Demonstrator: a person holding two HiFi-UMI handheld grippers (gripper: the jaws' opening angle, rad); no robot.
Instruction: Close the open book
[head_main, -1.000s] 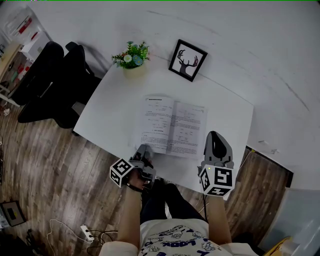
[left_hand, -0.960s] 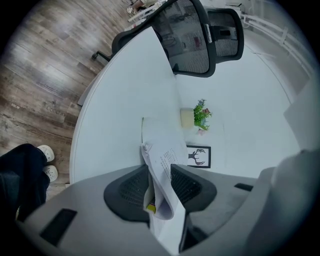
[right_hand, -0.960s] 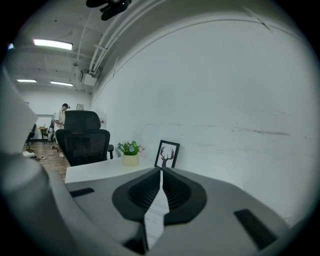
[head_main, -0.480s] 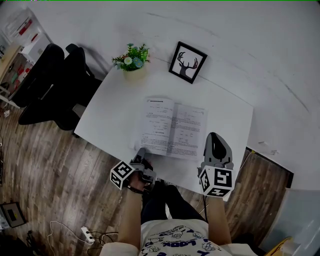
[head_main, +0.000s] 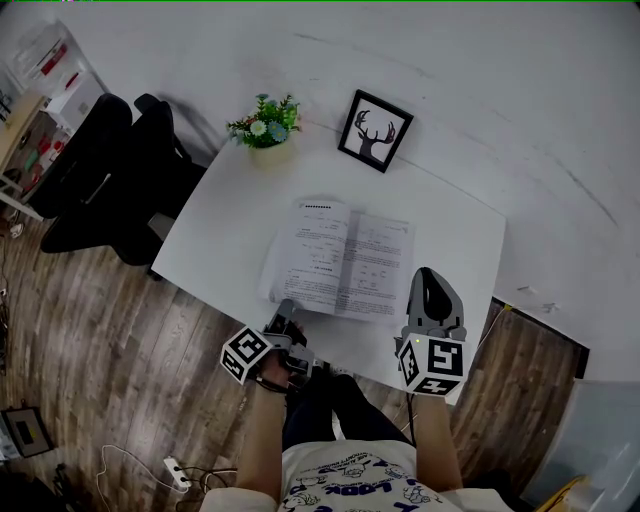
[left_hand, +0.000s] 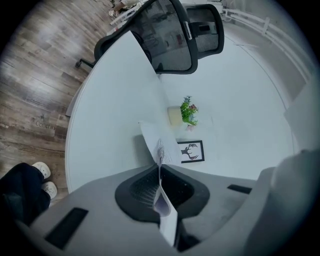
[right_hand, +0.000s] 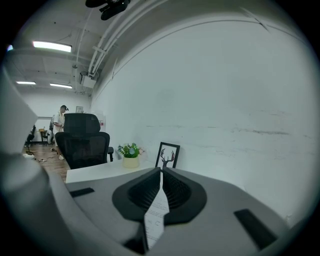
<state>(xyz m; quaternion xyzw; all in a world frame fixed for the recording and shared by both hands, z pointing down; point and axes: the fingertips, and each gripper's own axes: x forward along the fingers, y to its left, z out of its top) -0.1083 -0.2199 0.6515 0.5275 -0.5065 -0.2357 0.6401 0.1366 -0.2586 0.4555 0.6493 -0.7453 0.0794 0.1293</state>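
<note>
- Head view shows the book lying open and flat on the white table, just on my side of the deer picture.
- My left gripper is at the book corner farthest from the deer picture. Its jaws have just been closing, and the left gripper view shows them pinched almost together on the left page, which stands on edge between the pads.
- My right gripper is at the book's other outer edge, also on the side away from the deer picture. Its jaws are together on the right page, whose print shows between the pads.
- I cannot tell whether either grip has one leaf or several.
- I judge the book to be light, thin and floppy, so the paper will bend rather than carry the cover with it.
- A single sheet could crease, tear near the spine or slide out of the pads if I tug.
- The best hold is the outer edge away from the spine, taking cover and leaves together, then swinging that half over in a gentle arc.
</note>
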